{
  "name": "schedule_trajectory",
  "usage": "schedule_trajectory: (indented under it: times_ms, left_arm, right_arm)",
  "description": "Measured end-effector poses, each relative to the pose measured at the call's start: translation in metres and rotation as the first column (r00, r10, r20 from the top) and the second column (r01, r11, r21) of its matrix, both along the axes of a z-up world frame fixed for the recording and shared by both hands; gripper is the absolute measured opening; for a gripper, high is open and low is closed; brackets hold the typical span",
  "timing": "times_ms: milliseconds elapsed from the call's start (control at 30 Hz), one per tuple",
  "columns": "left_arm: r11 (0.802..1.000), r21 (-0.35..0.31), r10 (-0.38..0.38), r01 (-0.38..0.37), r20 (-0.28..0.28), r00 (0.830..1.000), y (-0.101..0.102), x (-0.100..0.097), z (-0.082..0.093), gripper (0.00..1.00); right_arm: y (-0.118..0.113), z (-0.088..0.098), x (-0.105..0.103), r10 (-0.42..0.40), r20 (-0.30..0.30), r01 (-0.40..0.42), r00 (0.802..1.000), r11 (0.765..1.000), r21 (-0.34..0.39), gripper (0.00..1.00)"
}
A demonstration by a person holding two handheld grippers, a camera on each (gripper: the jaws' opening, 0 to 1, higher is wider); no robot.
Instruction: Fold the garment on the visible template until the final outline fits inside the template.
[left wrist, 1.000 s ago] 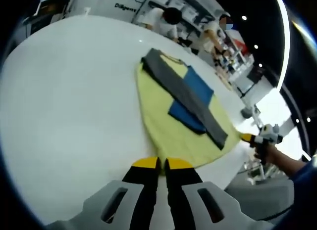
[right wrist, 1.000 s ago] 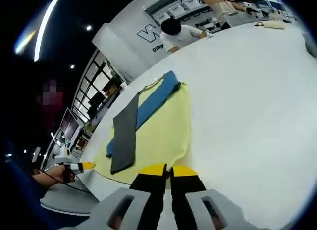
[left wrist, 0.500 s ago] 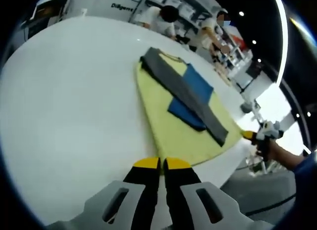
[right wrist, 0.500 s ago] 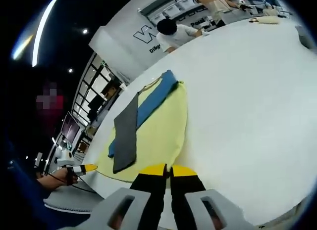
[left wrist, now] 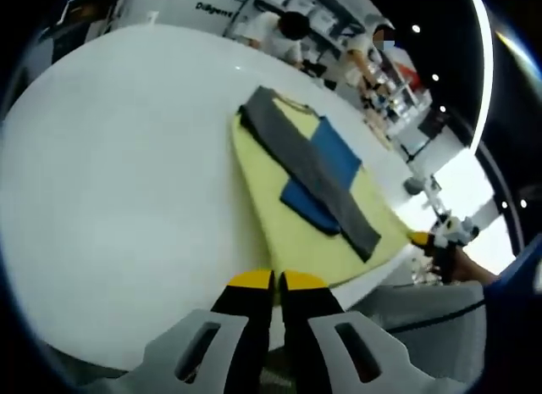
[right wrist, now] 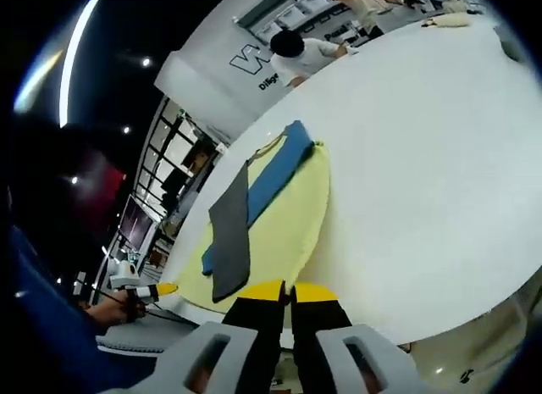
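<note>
Compared with a second ago, both grippers have drawn back toward the near edge of the white table (left wrist: 110, 182): more of the table's rim and the floor below it now shows at the bottom of each view, and the garment sits a little higher and further off. The garment itself has not changed shape.

The left gripper (left wrist: 276, 280) is at the bottom centre of the left gripper view, its yellow-tipped jaws pressed together with nothing between them. The right gripper (right wrist: 290, 291) looks the same at the bottom centre of the right gripper view, clenched on nothing.

The yellow garment (left wrist: 296, 229) lies flat in the middle of the table, with a grey sleeve (left wrist: 309, 169) and a blue sleeve (left wrist: 326, 178) folded across it.

Behind the table, at the top of the frame, a person in white (right wrist: 305, 55) bends over it beside a white wall with lettering, and shelving stands nearby.
</note>
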State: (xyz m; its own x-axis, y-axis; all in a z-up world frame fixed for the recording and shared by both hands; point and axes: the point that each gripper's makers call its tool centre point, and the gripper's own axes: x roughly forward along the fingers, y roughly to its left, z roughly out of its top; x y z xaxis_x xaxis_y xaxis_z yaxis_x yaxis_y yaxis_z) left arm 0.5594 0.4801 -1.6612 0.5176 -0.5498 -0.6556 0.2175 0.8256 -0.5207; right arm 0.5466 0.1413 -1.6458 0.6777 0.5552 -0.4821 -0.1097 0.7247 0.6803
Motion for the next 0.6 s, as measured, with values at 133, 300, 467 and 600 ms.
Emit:
schedule_trajectory:
  times_ms: [133, 300, 467, 600]
  left_arm:
    - [1.000, -0.021, -0.005, 0.005, 0.000, 1.000, 0.005, 0.005, 0.001, 0.01]
    - [0.999, -0.050, 0.002, -0.001, 0.031, 1.000, 0.005, 0.017, 0.011, 0.01]
    - [0.996, -0.087, 0.029, -0.023, 0.066, 0.997, 0.001, 0.038, 0.029, 0.01]
    - [0.995, -0.097, 0.036, -0.027, 0.090, 0.995, 0.003, 0.063, 0.033, 0.01]
  right_arm:
    - [0.000, 0.004, 0.005, -0.020, 0.003, 0.020, 1.000, 0.999, 0.031, 0.00]
    - [-0.002, 0.012, 0.017, -0.038, 0.022, 0.037, 0.999, 0.998, 0.049, 0.00]
    - [-0.008, 0.020, 0.042, -0.092, 0.041, 0.088, 0.995, 0.991, 0.103, 0.00]
    - [-0.010, 0.025, 0.068, -0.107, 0.054, 0.100, 0.993, 0.988, 0.117, 0.00]
